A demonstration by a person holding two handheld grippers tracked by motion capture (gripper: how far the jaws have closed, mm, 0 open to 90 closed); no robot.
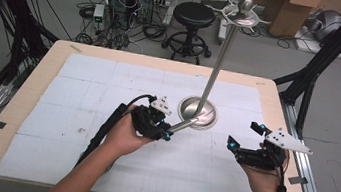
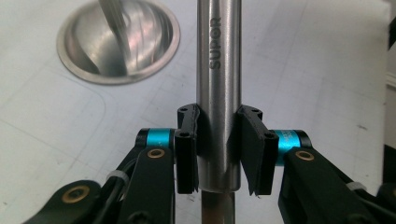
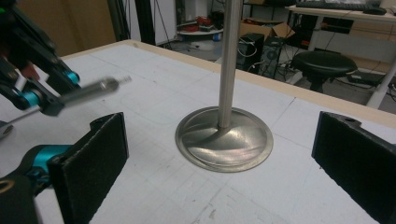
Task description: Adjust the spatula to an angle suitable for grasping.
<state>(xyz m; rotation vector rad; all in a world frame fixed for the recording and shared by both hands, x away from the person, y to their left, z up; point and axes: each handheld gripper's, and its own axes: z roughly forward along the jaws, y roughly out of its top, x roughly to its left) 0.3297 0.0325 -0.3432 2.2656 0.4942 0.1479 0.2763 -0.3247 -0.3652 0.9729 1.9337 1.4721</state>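
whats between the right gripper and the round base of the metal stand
Nothing: in the right gripper view, bare white table cover runs from the open right gripper to the stand's round base. The high view agrees.

We lose the steel handle [image 2: 218, 70] past the picture's top edge; the stand's pole [image 3: 230, 60] is cropped too.

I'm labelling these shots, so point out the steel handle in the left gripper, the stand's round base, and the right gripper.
steel handle [image 2: 218, 60], left gripper view, engraved shaft.
round base [image 3: 243, 154], right gripper view, bare front rim.
right gripper [image 1: 243, 136], high view, between fingertips.
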